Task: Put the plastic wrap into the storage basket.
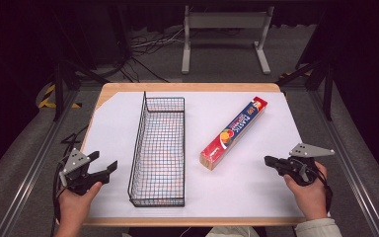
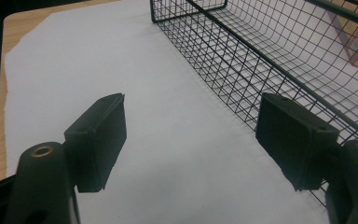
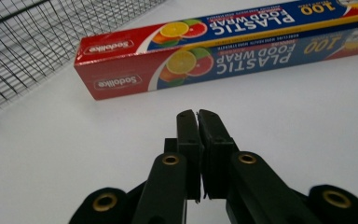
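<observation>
Just right of the wire basket (image 1: 159, 150), the plastic wrap box (image 1: 234, 132) lies flat on the white sheet, angled so its near end points toward the basket. I judge it light, stiff cardboard with a slick printed skin, so I would take it across the narrow sides near the middle to keep it level. It is long and slim, red at the near end, blue farther along, with citrus pictures. My left gripper (image 1: 100, 169) hovers left of the basket, jaws wide apart on nothing. My right gripper (image 1: 271, 161) sits right of the basket beyond the box, its 2 jaws pressed together, empty.
</observation>
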The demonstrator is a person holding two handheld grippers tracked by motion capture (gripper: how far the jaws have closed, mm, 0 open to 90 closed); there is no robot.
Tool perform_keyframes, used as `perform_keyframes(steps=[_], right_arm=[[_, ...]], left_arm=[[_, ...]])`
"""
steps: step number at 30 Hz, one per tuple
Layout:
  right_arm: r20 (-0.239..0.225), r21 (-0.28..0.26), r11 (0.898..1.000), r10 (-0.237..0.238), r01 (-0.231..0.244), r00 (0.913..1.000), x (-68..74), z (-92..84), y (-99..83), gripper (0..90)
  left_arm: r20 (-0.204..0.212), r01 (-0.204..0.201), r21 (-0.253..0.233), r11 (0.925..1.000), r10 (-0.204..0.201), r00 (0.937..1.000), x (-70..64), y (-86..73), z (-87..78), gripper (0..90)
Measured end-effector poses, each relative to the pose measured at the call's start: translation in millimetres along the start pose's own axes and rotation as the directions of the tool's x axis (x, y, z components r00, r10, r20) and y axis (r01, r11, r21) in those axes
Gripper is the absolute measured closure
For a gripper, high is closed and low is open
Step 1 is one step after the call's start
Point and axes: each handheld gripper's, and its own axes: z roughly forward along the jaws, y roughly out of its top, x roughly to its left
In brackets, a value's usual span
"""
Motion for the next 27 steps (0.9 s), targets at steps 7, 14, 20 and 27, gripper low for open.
perform_keyframes(steps=[7, 14, 20, 27], right_arm=[[-0.051, -0.005, 1.000, -0.028, 0.028, 0.9983, 9.1, 5.8, 19.5, 89.7], [-0.105, 0.000, 0.997, -0.074, 0.075, 0.9917, 21.2, 20.1, 54.5, 90.0], [-0.139, 0.000, 0.995, -0.095, 0.096, 0.9857, 30.9, 36.6, 88.9, 90.0], [-0.164, 0.055, 0.993, -0.091, 0.101, 0.9823, 36.2, 64.6, 111.0, 90.0]], left_arm=[[0.004, 0.000, -0.012, 0.9999, 0.000, 1.0000, -1.4, 5.6, -5.8, 24.8], [-0.005, -0.011, -0.012, 0.9999, 0.010, 0.9999, -2.2, 6.6, -6.8, 24.6], [-0.011, -0.016, -0.010, 0.9998, 0.016, 0.9998, -0.7, 5.6, -7.0, 24.7], [-0.011, -0.016, -0.016, 0.9997, 0.016, 0.9998, 0.7, 7.2, -7.0, 24.6]])
